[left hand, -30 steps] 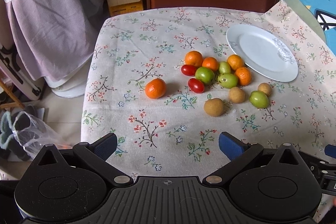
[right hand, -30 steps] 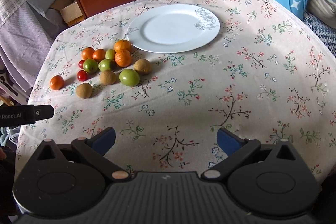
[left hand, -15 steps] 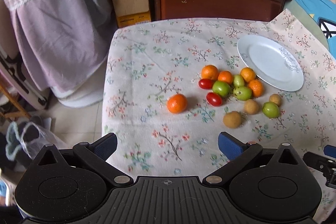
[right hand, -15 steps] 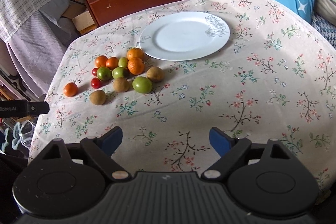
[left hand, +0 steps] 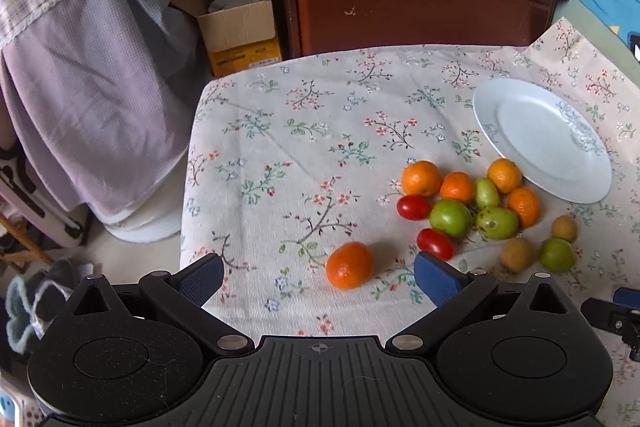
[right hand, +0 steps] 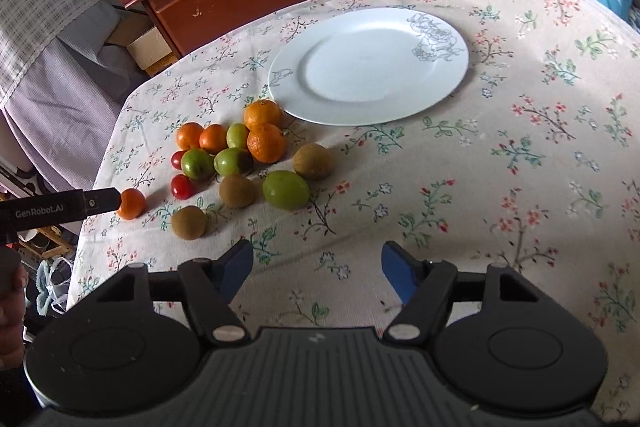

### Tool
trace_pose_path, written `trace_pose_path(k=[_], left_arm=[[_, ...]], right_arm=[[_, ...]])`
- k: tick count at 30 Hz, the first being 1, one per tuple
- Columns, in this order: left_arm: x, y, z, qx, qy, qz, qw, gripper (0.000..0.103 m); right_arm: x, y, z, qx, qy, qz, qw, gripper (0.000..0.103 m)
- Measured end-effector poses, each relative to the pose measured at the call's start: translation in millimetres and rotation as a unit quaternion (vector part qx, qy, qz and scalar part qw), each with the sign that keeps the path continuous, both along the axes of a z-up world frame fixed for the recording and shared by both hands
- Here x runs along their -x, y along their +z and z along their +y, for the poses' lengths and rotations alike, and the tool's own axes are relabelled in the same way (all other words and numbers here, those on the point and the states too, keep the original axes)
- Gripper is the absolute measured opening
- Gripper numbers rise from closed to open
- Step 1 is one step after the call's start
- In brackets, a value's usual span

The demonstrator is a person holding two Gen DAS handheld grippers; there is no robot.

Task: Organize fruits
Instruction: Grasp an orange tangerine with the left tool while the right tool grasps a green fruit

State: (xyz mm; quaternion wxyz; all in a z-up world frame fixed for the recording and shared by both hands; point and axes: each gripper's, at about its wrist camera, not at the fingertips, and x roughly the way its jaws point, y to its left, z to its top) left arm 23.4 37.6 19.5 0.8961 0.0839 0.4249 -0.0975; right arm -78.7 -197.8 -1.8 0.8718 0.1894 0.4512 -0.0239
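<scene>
Left half of the counter (left hand: 280, 147): bare cloth from the far edge to the near edge, open for passage. One lone orange fruit (left hand: 349, 265) lies on it, between the spread fingers of the left hand-held gripper (left hand: 318, 277), touching neither.

The fruit cluster (right hand: 236, 151) packs the ground just left of the white plate (right hand: 368, 67); its pieces touch, leaving no gap for a finger. The nearest orange touches the plate rim or sits just beside it.

Right side and near edge: bare cloth around the right hand-held gripper (right hand: 316, 267), whose jaws have just been closing with nothing between them.

A wooden cabinet (left hand: 416, 11) stands close behind the far edge.
</scene>
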Motion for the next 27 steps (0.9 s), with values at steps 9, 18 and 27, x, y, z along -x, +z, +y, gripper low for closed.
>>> trace_pose_path(k=[9,18,27], left_arm=[[-12.7,-14.4,0.7,0.015,0.004,0.009,0.9998,0.088],[-17.0,-22.1,-4.4,0.024,0.006,0.018,0.9996,0.083],[-16.8,-27.3,-14.0,0.025,-0.011,0.027,0.9993,0.053]], right_arm=[[-28.3,-7.8,6.2,-0.014,0.004,-0.006,1.0,0.052],[-37.9,-10.9,22.1,0.027,0.028,-0.023,0.999,0.042],[-38.2,-12.6,21.7,0.036,0.025,-0.034,0.998,0.031]])
